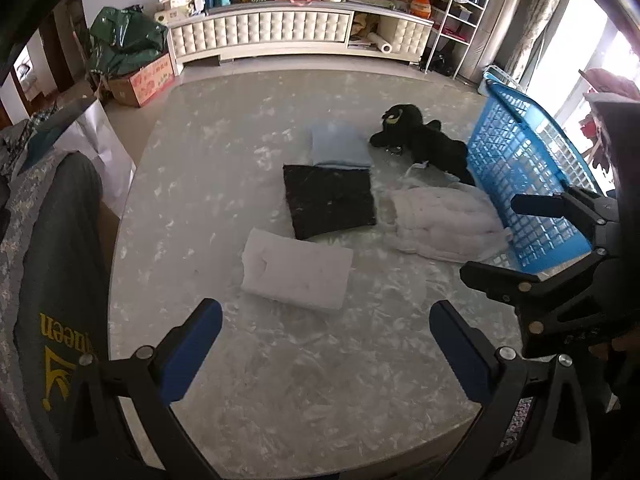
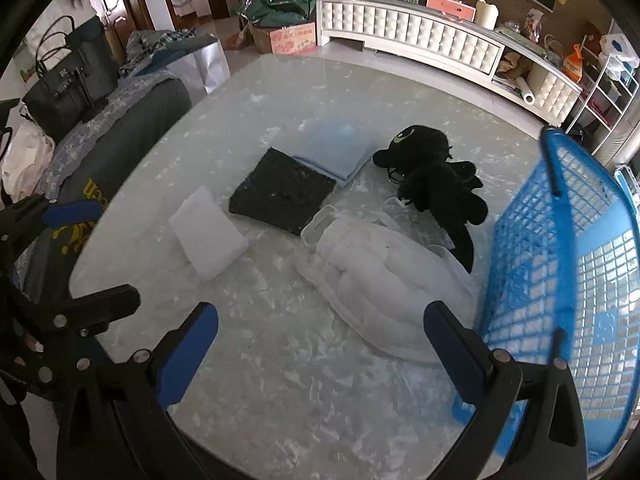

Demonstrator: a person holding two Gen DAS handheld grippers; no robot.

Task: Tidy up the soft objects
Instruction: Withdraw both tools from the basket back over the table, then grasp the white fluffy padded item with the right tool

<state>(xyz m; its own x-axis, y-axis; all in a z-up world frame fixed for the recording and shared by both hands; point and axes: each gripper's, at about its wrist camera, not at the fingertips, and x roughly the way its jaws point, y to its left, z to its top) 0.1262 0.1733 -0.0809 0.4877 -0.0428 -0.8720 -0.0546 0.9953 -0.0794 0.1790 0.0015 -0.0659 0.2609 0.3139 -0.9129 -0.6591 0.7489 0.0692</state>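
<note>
On the marbled table (image 1: 304, 380) lie a white folded cloth (image 1: 296, 270), a black pad (image 1: 330, 200), a light blue folded cloth (image 1: 340, 146), a white quilted bundle (image 1: 444, 220) and a black plush toy (image 1: 420, 138). A blue basket (image 1: 520, 176) stands at the right. My left gripper (image 1: 326, 344) is open and empty, above the table in front of the white cloth. In the right wrist view the same things show: white cloth (image 2: 208, 232), black pad (image 2: 284, 190), blue cloth (image 2: 336, 150), bundle (image 2: 384, 280), plush (image 2: 436, 176), basket (image 2: 568, 280). My right gripper (image 2: 320, 340) is open and empty, near the bundle.
A chair back draped with a dark garment (image 1: 60, 280) stands at the table's left edge. A long white cabinet (image 1: 300, 32) with clutter lines the far wall. A cardboard box (image 1: 146, 82) and green bag sit on the floor at the back left. A wire shelf (image 1: 456, 20) stands at the back right.
</note>
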